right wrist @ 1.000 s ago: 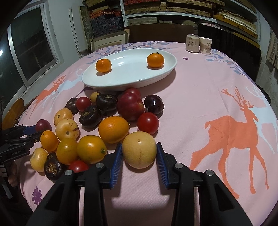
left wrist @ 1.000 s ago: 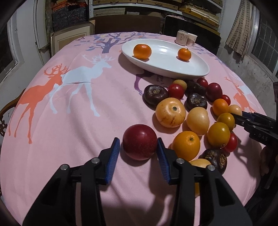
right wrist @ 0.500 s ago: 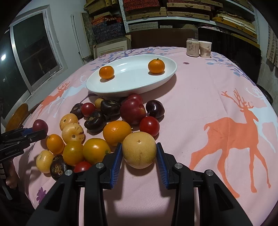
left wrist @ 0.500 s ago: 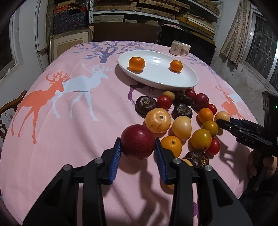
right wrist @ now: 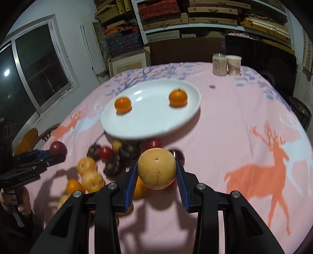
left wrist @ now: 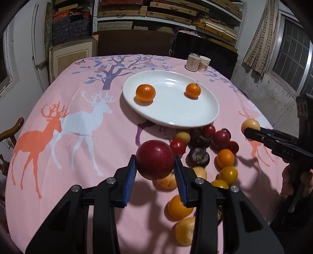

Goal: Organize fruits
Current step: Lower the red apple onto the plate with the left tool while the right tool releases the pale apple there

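Here the left gripper (left wrist: 155,168) is clamping a dark red plum (left wrist: 155,159) between its 2 blue pads (left wrist: 130,178), and the fruit is hanging clear of the pink tablecloth (left wrist: 78,166), with its shadow falling on the cloth below. The right gripper (right wrist: 156,173) is squeezing a round yellow pear (right wrist: 156,169) in the same way, also lifted above the cloth. In the left wrist view that same pear is showing at the tip of the other tool on the right edge; in the right wrist view the plum is showing at the tip of the tool on the left edge.

Beyond both grippers a white oval plate (left wrist: 176,115) is sitting on the cloth, and 2 small oranges are lying in it, well apart: 1 toward the left end (left wrist: 145,92) and 1 toward the right end (left wrist: 193,90). Just in front of the plate's near rim, a loose pile of fruit (left wrist: 205,156) is spreading toward the table edge: dark purple, red, orange and yellow pieces, several touching. The pieces nearest the left gripper are partly hiding under its right finger.

At the far side of the table 2 paper cups (right wrist: 227,64) are standing side by side, touching. Behind the table, shelves (right wrist: 195,17) are carrying stacked boxes.
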A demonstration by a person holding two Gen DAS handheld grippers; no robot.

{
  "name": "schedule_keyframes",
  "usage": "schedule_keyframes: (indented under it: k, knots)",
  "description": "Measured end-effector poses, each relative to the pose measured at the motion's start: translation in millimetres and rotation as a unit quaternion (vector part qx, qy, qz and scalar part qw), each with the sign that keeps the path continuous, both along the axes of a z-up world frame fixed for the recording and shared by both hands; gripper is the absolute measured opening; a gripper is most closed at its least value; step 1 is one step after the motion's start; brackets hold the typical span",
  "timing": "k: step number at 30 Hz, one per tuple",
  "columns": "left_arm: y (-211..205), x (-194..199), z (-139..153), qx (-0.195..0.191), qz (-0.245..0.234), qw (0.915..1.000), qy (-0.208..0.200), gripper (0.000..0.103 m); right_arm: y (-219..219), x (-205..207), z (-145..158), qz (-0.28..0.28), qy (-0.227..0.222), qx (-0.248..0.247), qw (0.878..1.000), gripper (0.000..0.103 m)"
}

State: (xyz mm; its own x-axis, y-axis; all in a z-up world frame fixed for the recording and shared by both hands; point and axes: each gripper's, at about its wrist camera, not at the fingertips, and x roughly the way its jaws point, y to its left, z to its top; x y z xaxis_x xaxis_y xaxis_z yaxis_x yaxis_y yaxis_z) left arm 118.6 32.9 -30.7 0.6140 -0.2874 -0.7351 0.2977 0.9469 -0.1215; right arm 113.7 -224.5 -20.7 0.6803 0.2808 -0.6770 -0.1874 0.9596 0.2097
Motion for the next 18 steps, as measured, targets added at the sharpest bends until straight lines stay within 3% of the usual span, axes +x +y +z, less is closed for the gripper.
schedule_keyframes:
  k: [7,14,18]
  knots:
    - [-48.0,76.5,11.2,0.005,-0.034,0.9994,0.010,0.037,12.5,86.2,36.8,0.001,-0.002,0.011,1.000,0.039]
    - [-87.3,142.2,-19.4,0.024,-0.055,0.9972,0.044,0.037,35.8,177.7,12.8,-0.004,0.041,-0.006,0.999,0.039]
    - [-93.0,162.3,-32.1,0.026,-0.055,0.9964,0.059,0.037,40.6,203.1,-5.2,-0.007,0.055,-0.012,0.998,0.039]
